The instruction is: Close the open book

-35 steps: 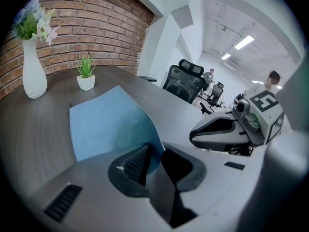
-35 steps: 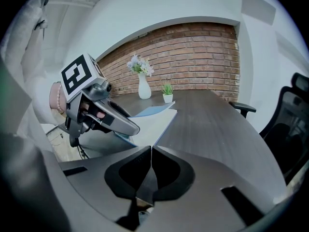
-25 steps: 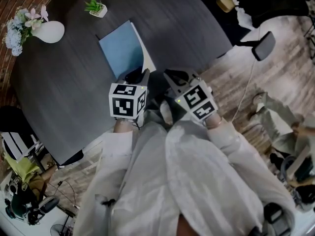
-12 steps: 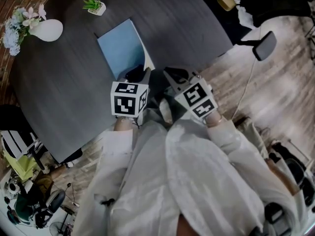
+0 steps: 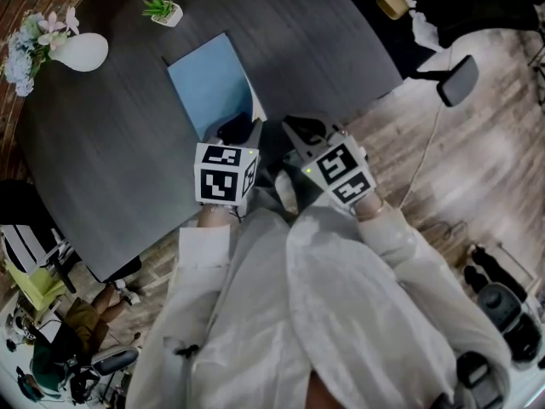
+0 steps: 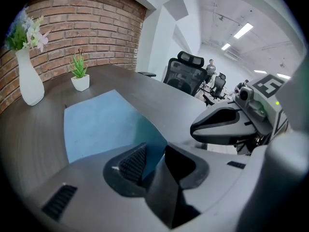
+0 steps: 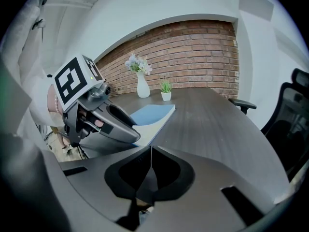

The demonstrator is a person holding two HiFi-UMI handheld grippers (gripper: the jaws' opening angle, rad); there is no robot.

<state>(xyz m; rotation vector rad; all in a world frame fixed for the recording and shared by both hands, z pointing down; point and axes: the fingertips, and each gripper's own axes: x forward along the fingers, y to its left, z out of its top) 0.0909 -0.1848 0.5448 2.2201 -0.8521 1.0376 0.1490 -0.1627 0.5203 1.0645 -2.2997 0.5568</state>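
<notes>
**Dark grey wood-grain table with a blue book lying shut on it**

Table point(image 5: 111, 143): rounded top. Its near edge curves under the person's sleeves and its right edge falls away to plank floor.

Far left: a white vase point(image 5: 81, 52) of pale flowers, then a small potted plant point(image 5: 164, 11). Both are well apart from the book, with bare top between them.

Book point(image 5: 209, 83): flat at mid-table, blue cover up. The long axis runs away from the person and leans a little left, with the far end toward the plant. White page edges line the right long side (spine therefore left).

Left gripper point(image 6: 153, 153): over the book's near corner, jaws opening. Blue cover shows through the gap and the pads are not pressing on it.

Right gripper point(image 7: 150, 153): just beside it and off the book, jaws fully together with nothing between.

Further right: a broad stretch of bare top reaches the curved rim, and an office chair point(image 5: 460, 79) stands past it.
</notes>
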